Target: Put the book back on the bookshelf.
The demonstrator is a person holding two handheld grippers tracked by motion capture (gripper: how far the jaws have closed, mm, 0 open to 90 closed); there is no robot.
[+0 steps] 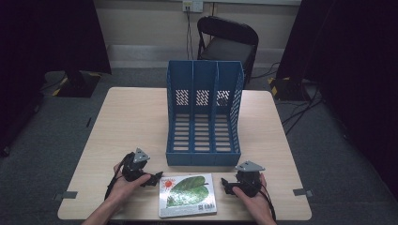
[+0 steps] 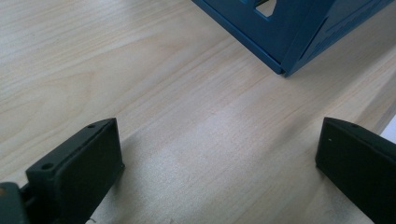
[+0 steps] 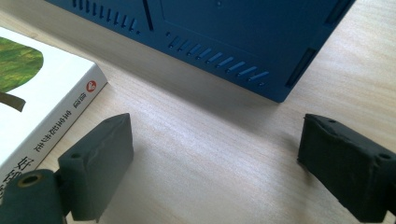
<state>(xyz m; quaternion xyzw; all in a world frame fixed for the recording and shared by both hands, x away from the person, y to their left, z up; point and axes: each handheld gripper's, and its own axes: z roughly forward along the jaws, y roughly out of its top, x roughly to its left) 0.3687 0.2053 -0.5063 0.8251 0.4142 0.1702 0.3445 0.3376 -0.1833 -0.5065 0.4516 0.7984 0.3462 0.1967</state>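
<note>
On the left side of the wooden bench (image 1: 126,122), the left gripper (image 1: 156,178) rests low near the front edge, held by the person's left hand (image 1: 123,185). Its fingers (image 2: 81,163) are spread wide with nothing between them, only bare wood, and they point toward the book. In the left gripper view, a corner of the blue file rack (image 2: 299,32) is ahead of them.

In the middle, close to the front edge, the book (image 1: 187,194) lies flat with a green leaf on its white cover. It is between the two grippers and just in front of the blue file rack (image 1: 204,112), which stands upright with three compartments.

On the right, the right gripper (image 1: 224,186) also sits low on the bench, held by the right hand (image 1: 253,197). Its fingers (image 3: 100,163) are spread apart too, holding nothing. The spine of the book (image 3: 42,126) is just beside one finger, not touching it.
</note>
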